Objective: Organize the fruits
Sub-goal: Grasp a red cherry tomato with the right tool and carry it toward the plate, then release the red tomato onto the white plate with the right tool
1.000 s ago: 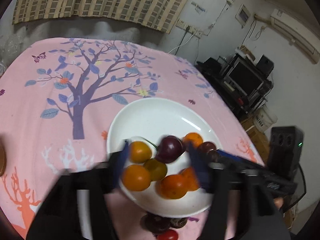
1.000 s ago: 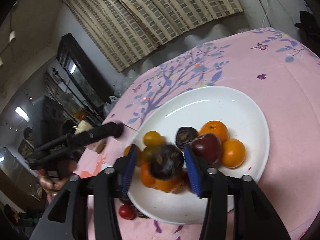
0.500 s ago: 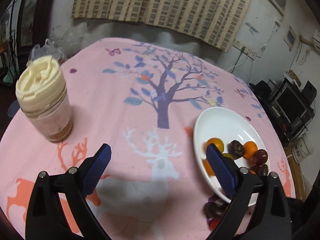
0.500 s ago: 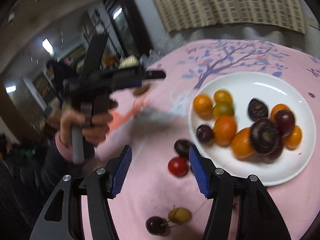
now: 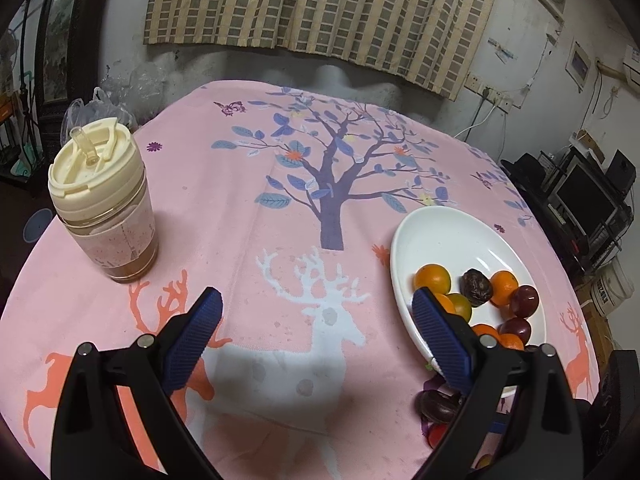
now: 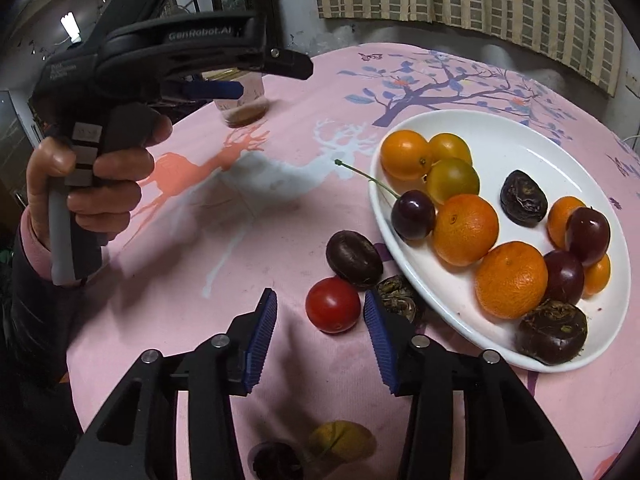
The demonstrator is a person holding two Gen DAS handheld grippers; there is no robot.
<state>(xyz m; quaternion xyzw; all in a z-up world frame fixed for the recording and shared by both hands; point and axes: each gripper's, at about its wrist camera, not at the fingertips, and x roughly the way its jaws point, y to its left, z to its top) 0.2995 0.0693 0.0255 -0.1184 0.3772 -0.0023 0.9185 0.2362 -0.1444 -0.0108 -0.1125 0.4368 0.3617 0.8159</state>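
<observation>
- Fruits: oranges (image 6: 466, 229), dark plums (image 6: 588, 235) and a stemmed cherry (image 6: 413, 214) heaped on the white plate (image 6: 500, 136) near the pink tablecloth's (image 6: 280, 216) right edge.
- Red tomato (image 6: 333, 305), glossy and round, lies off the plate beside a dark fruit (image 6: 354, 259).
- Right gripper (image 6: 320, 338): released, straddling the tomato without contact.
- Left gripper (image 5: 316, 338): spread wide, holding nothing, above the tablecloth.
- Lidded cup (image 5: 104, 204): upright near the left edge.

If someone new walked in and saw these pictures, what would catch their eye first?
Probably the white plate heaped with oranges and dark plums on the pink tree-print tablecloth. Next, the red cherry tomato lying off the plate, just ahead of the open right gripper. The cream-lidded jar stands alone at far left.
</observation>
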